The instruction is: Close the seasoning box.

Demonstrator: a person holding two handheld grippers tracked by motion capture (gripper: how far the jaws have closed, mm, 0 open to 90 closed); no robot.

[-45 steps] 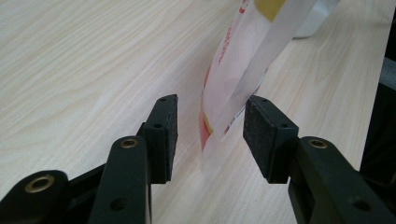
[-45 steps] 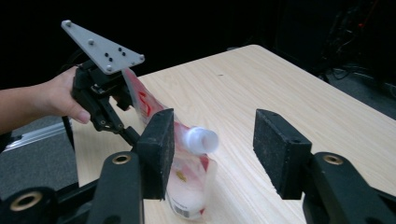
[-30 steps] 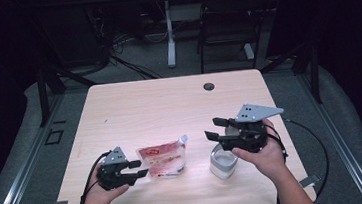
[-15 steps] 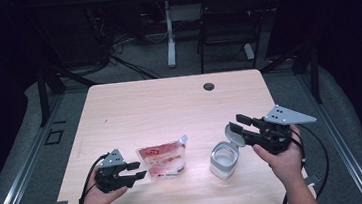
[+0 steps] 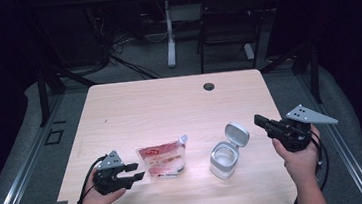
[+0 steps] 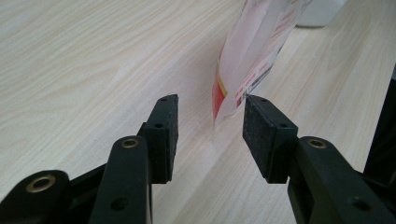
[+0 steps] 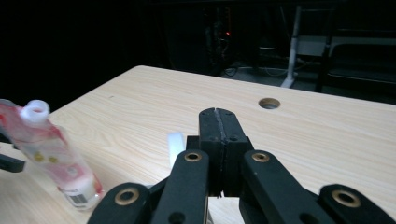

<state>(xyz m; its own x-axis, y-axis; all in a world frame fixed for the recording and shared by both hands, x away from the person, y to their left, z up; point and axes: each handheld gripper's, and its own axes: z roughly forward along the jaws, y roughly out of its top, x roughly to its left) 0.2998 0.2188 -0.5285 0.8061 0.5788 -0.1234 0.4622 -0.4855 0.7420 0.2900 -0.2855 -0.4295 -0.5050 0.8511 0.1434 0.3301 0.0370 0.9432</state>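
The jar (image 5: 226, 155) stands lid-open beside the pouch (image 5: 163, 160); pouring remains. Left gripper (image 5: 131, 173) fingers gape at the pouch; right gripper (image 5: 260, 120) fingers have just been closing, empty.

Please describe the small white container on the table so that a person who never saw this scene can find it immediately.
On the light wooden table, look near the front edge, right of the middle. There the small white container stands upright between the red-printed pouch and the right gripper. Its hinged lid stands open, unlike the pouch.
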